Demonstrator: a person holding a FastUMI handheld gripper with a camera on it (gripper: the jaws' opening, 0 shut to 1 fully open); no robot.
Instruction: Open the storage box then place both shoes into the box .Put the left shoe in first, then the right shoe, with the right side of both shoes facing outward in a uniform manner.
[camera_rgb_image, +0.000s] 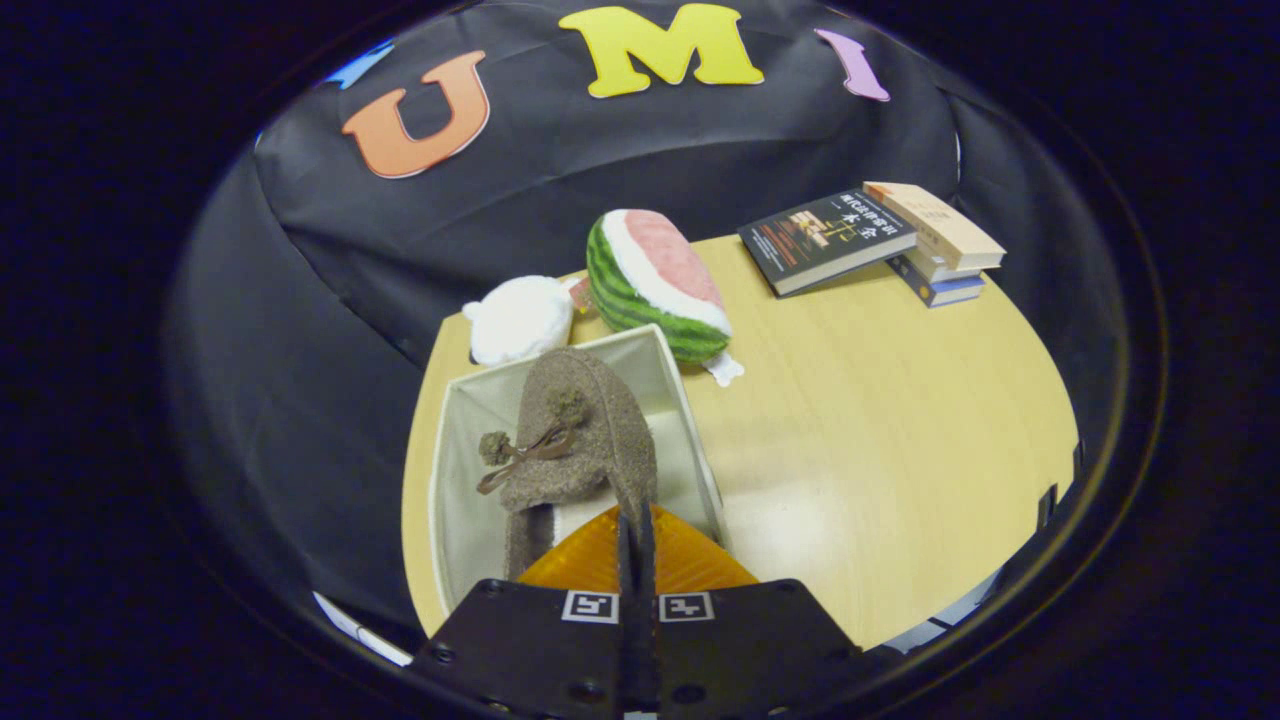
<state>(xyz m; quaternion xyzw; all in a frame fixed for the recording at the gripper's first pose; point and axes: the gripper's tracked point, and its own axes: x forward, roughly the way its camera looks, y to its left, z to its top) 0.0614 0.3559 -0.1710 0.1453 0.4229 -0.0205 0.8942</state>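
Pinching shoe (585, 440) w/ gripper (636, 540) over box (455, 480); watermelon plush (655, 285) beyond.

the tongs (636, 525) point forward and slightly down, their two orange fingers (585, 565) pressed together, pinching a brown slipper's (585, 430) heel rim.

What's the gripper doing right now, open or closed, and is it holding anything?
Gripper: closed, its orange fingers pinching the edge of the brown fuzzy slipper with a bow, held over the open beige fabric storage box.
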